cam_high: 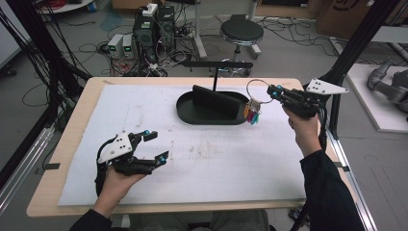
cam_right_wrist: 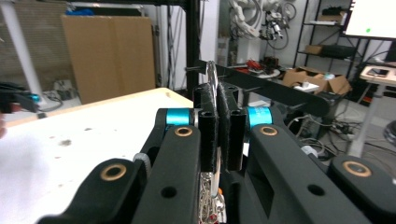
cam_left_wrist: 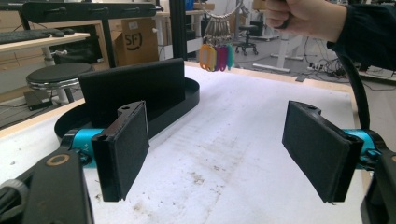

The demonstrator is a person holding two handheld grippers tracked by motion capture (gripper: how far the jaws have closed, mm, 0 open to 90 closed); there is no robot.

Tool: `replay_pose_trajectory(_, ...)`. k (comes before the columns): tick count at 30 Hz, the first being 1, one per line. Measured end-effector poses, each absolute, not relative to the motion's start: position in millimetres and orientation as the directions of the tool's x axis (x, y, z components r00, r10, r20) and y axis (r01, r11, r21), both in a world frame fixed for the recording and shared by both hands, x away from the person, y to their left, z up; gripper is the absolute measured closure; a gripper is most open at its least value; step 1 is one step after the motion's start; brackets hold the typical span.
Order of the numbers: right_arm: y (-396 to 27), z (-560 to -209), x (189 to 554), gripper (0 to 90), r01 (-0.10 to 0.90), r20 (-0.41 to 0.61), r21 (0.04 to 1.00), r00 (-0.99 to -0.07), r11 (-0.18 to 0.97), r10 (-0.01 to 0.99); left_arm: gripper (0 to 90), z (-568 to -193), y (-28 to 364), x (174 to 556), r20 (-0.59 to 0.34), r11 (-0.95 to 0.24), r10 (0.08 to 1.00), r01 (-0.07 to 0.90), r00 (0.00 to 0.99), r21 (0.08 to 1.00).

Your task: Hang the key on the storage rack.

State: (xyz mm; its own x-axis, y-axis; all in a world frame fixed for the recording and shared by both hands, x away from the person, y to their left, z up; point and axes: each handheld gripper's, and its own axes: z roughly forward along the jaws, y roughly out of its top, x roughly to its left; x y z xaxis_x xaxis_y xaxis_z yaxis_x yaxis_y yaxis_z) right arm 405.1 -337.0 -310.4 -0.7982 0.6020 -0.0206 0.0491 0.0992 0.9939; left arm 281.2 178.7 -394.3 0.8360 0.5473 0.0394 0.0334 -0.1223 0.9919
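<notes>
Soft, even indoor light falls from overhead, bright on the white counter (cam_high: 207,159) with only faint, diffuse shadows and no harsh glare. All three pictures are low in resolution and slightly soft, the high view bending a little toward its edges. In the right gripper view the close black jaws look blurred, and a bright screen (cam_right_wrist: 373,18) washes out at top right.
</notes>
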Motion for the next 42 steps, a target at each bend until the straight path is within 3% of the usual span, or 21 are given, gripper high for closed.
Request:
replay_pose_trajectory(16, -332.6, -305.4, 443.0, 88.1, 0.055, -0.039, 0.991, -0.757, 0.124, 0.652, 22.7, -396.5, 183.9, 277.7, 0.043, -0.1, 0.56, 0.016, 0.827, 0.995)
replay_pose_trajectory(42, -315.9, -323.0, 485.0, 88.1, 0.153, 0.038, 0.983, -0.717, 0.104, 0.696, 22.7, -400.3, 179.6, 277.1, 0.041, -0.109, 0.537, 0.021, 0.843, 0.994)
